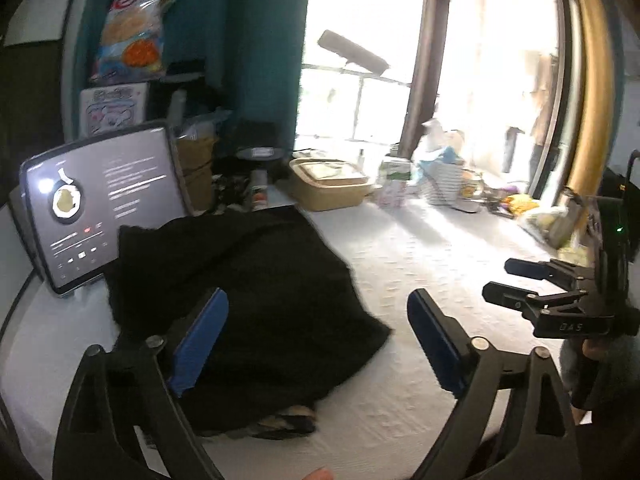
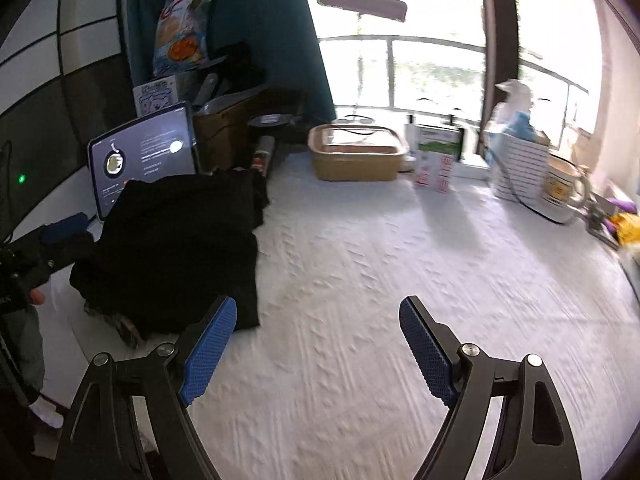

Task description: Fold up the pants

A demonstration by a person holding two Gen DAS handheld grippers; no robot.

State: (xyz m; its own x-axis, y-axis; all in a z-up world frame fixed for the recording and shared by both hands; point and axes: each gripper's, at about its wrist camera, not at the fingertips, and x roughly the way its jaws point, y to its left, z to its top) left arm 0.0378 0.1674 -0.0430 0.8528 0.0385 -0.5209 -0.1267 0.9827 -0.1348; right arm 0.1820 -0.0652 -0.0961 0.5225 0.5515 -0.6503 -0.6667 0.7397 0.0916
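Note:
Black pants (image 1: pixel 248 304) lie folded in a pile on the white bedspread (image 1: pixel 420 264), in front of a tablet. In the right wrist view the pants (image 2: pixel 176 248) are at the left. My left gripper (image 1: pixel 318 316) is open and empty, held just above the pants' near right side. My right gripper (image 2: pixel 318 322) is open and empty over bare bedspread (image 2: pixel 380 280), right of the pants. The right gripper also shows in the left wrist view (image 1: pixel 500 280), open. The left gripper shows at the left edge of the right wrist view (image 2: pixel 60 236).
A lit tablet (image 1: pixel 100 200) stands behind the pants. A tan tub (image 1: pixel 332 184), a carton (image 1: pixel 394 184), a white basket (image 2: pixel 520 168) and a mug (image 2: pixel 564 192) line the far edge by the window. Boxes and a snack bag (image 1: pixel 136 24) stack at back left.

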